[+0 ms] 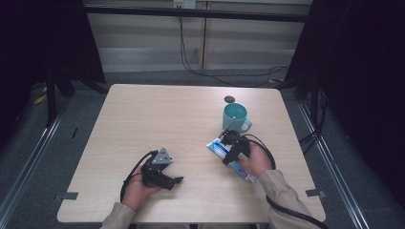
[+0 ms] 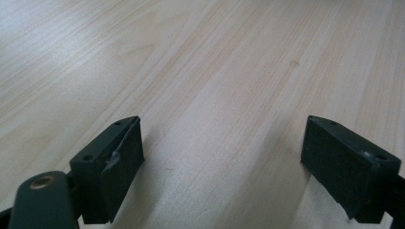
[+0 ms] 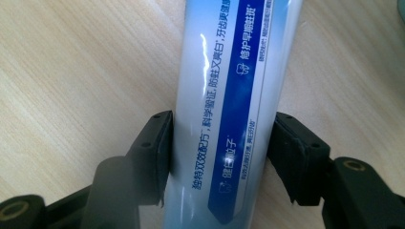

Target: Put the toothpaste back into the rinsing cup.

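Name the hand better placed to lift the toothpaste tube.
Right. The right gripper has its jaws on both sides of the toothpaste tube; the left gripper is open over bare table.

A white-and-blue plastic toothpaste tube (image 1: pixel 228 155) with Chinese print on a dark blue band (image 3: pixel 229 119) lies flat and slantwise on the pale wooden table (image 1: pixel 157 114), just in front of a teal ceramic mug (image 1: pixel 235 118).
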Action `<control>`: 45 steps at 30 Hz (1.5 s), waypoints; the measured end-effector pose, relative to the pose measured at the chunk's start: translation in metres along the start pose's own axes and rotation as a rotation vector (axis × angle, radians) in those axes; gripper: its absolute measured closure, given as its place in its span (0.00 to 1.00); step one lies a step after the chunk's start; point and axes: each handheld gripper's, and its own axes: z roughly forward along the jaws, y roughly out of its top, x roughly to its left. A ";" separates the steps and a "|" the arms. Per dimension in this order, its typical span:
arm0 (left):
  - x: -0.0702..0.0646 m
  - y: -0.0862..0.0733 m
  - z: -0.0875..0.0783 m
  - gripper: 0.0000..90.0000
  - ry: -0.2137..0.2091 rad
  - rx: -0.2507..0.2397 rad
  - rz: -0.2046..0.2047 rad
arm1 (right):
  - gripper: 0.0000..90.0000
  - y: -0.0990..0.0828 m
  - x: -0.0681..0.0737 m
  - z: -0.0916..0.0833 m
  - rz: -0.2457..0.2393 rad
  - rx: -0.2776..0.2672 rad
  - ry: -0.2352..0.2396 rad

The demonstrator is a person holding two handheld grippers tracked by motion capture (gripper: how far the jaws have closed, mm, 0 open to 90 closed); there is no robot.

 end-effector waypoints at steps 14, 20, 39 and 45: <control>0.000 0.000 0.000 0.16 0.000 0.000 0.000 | 0.78 0.006 0.003 -0.006 0.045 0.051 0.010; 0.000 0.000 0.000 0.15 0.000 0.000 0.000 | 0.82 0.000 0.001 -0.011 0.037 0.009 0.023; 0.000 0.000 0.000 0.16 0.000 -0.001 -0.001 | 0.82 -0.008 0.003 -0.040 0.033 -0.157 0.042; 0.000 0.000 0.000 0.16 -0.001 -0.001 -0.001 | 0.82 -0.010 -0.001 -0.047 0.055 -0.228 0.042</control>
